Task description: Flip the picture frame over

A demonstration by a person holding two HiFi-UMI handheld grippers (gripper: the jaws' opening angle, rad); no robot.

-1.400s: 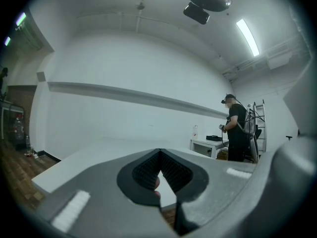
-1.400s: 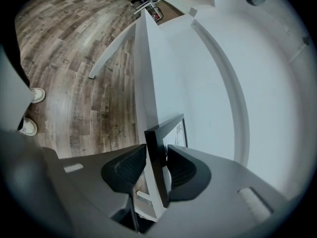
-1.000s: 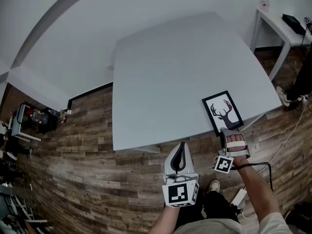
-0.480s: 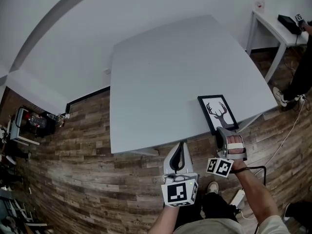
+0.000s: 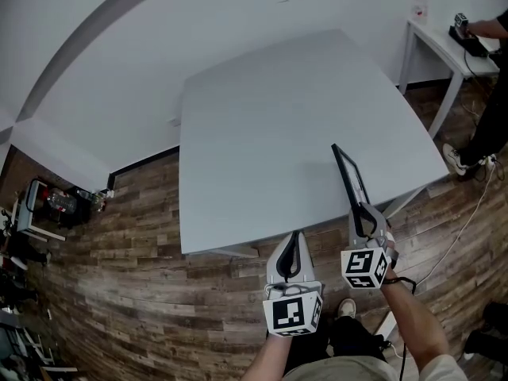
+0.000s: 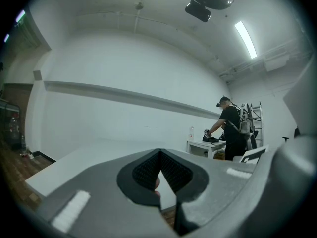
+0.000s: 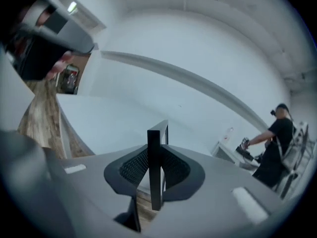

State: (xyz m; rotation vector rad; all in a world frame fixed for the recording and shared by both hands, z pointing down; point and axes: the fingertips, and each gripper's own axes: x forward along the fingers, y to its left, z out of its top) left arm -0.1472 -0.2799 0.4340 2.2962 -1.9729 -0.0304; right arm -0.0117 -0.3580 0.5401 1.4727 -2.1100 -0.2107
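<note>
Standing on edge, picture frame [image 5: 348, 177] ran toward 11 o'clock from right gripper [image 5: 364, 217] — jaws clamped on its near end; left gripper [image 5: 295, 244] closed, empty, at 9 o'clock.

my head camera looks steeply down on the table [image 5: 262, 101], with both my grippers at its bottom edge. the camera on my left gripper [image 5: 298, 236] sits close behind the jaws, facing level across the tabletop. the one on my right gripper [image 5: 363, 211] does likewise, rolled sideways. all three views share the table and the side desk [image 5: 440, 34].
</note>
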